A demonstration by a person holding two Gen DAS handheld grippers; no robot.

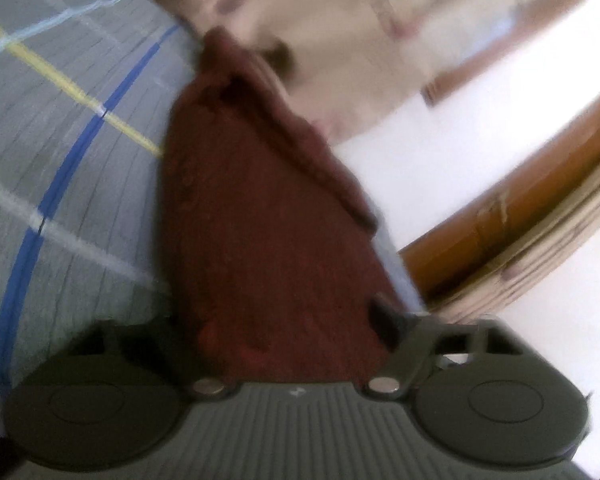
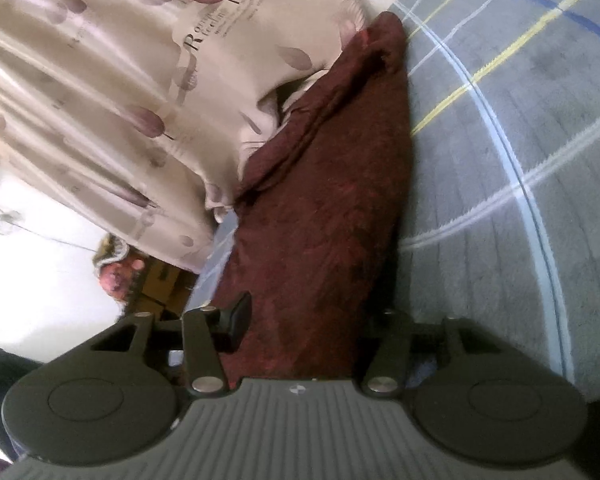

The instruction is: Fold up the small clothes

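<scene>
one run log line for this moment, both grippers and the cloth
left gripper: open | right gripper: open | maroon cloth: between both, on grey striped blanket

The left handheld gripper [image 1: 284, 320] has a grey ribbed plastic body with a tiny white mark at its front edge, two dark round discs at either side, black angular linkage arms and silver round pivot screws. The right handheld gripper [image 2: 300, 320] is built alike: grey ribbed housing, small round emblem, dark discs, black linkages, silver screws and a black rectangular finger pad [image 2: 238, 322].
</scene>
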